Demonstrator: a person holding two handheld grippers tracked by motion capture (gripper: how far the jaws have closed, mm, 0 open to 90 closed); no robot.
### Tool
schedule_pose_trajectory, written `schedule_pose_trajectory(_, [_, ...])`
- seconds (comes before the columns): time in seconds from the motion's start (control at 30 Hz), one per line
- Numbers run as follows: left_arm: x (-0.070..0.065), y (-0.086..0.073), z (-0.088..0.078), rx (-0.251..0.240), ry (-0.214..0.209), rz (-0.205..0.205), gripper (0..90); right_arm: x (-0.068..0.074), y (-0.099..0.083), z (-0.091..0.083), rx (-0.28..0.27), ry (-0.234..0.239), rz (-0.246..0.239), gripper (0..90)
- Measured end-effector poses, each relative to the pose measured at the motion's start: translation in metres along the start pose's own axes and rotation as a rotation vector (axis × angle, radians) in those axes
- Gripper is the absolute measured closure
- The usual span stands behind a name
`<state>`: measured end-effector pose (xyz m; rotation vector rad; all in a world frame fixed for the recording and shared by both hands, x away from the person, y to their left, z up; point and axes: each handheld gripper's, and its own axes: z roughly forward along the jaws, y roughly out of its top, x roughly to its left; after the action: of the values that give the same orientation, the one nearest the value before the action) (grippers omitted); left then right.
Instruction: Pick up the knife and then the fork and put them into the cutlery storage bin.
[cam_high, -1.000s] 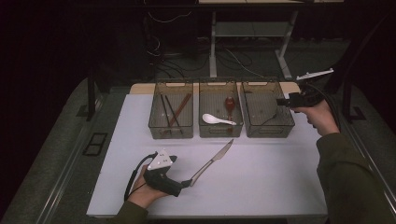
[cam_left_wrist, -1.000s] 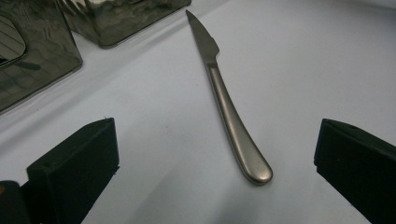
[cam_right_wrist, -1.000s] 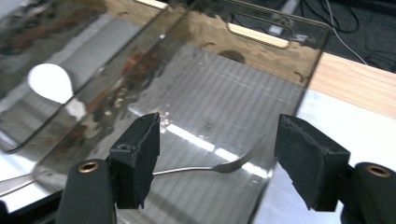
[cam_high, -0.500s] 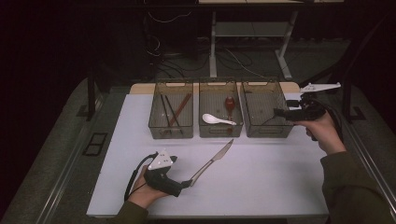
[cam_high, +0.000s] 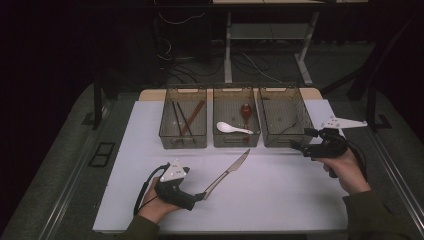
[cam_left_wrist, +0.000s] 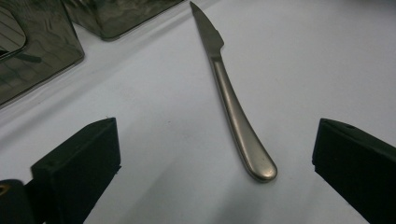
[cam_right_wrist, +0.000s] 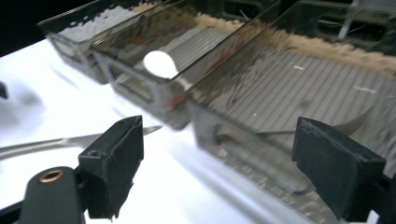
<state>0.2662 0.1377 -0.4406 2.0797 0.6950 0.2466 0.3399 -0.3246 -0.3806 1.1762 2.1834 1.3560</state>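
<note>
While the left gripper rests on the white table with jaws wide, the knife lies loose between them, handle nearest. Farther right, the right gripper, its empty jaws just opening, sits by the rightmost bin.

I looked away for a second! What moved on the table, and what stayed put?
The right gripper came away from above the right-hand bin and down toward the person, to the bin's front right corner. Its jaws have just been opening, with nothing between them. The left gripper, open by the knife, the white spoon and the chopsticks stayed put.
</note>
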Motion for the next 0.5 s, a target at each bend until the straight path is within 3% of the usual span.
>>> schedule_pose_trajectory(0.13, [-0.001, 0.001, 0.001, -0.003, 0.004, -0.004, 2.0, 0.014, -0.016, 0.000, -0.008, -0.009, -0.003, 16.5])
schedule_pose_trajectory(0.5, [0.001, 0.004, 0.003, 0.006, 0.028, -0.004, 10.2, 0.043, -0.057, -0.004, -0.002, 0.041, -0.005, 16.4])
